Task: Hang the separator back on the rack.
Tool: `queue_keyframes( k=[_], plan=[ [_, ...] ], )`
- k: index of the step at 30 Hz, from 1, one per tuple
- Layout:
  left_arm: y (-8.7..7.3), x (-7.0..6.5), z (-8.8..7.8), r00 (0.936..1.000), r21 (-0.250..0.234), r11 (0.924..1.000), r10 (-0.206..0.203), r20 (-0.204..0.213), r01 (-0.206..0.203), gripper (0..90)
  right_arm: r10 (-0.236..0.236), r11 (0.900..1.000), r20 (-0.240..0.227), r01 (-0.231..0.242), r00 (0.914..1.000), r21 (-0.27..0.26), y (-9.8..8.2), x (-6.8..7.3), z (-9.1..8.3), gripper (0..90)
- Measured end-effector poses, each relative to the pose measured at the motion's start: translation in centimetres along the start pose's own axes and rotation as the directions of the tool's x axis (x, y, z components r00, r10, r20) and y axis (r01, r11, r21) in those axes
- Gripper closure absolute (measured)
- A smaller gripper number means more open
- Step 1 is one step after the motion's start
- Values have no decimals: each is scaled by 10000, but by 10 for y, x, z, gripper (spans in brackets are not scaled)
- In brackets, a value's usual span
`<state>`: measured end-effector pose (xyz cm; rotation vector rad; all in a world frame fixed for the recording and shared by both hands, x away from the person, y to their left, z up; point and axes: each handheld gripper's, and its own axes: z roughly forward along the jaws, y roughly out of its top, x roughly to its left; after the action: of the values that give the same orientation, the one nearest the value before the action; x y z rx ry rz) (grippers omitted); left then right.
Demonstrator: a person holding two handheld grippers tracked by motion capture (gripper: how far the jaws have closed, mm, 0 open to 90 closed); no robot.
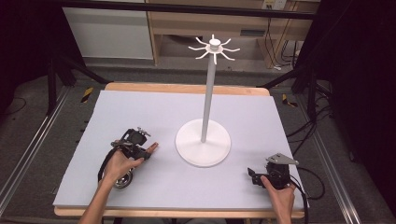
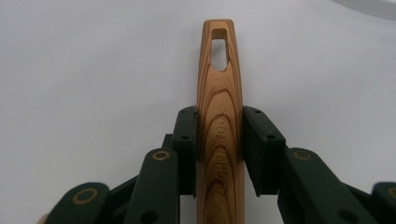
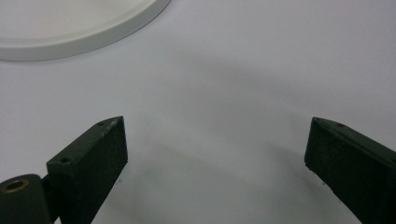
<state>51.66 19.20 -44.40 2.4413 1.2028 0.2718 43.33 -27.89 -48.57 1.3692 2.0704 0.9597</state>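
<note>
Left gripper (image 2: 219, 140) clamped tight (right gripper (image 3: 215, 154) gapes wide).

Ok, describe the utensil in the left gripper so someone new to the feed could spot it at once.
Start at the white stand in the middle of the grey mat; the left gripper lies on the mat just left of its round base. Clamped between the jaws is a wooden handle with striped grain and a slot near its tip. A metal head by the wrist seems to be its other end.

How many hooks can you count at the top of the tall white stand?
8 thin white hooks radiate like spokes from the cap of the white stand's pole: roughly four curve to its left, four to its right. They are small here, so one may be hidden.
</note>
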Motion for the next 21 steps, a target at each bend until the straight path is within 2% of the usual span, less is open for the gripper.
queue_keyframes(
  k=[8,12,19,21],
  plan=[
    [-10,-3,-20,9997,-876,9961,93,228,-72,677,24,10000,1,-24,10000,32,0,0,0,65],
    [-15,-2,-25,9998,-1080,9942,41,218,-17,677,-17,10000,9,17,10000,53,0,0,0,65],
    [-22,-2,-45,9998,-1787,9839,-20,189,54,678,-32,10000,-20,32,10000,24,0,1,0,65],
    [-24,-3,-50,9998,-2060,9785,-77,192,115,678,-21,10000,-32,21,10000,31,0,1,0,65]
  ],
)
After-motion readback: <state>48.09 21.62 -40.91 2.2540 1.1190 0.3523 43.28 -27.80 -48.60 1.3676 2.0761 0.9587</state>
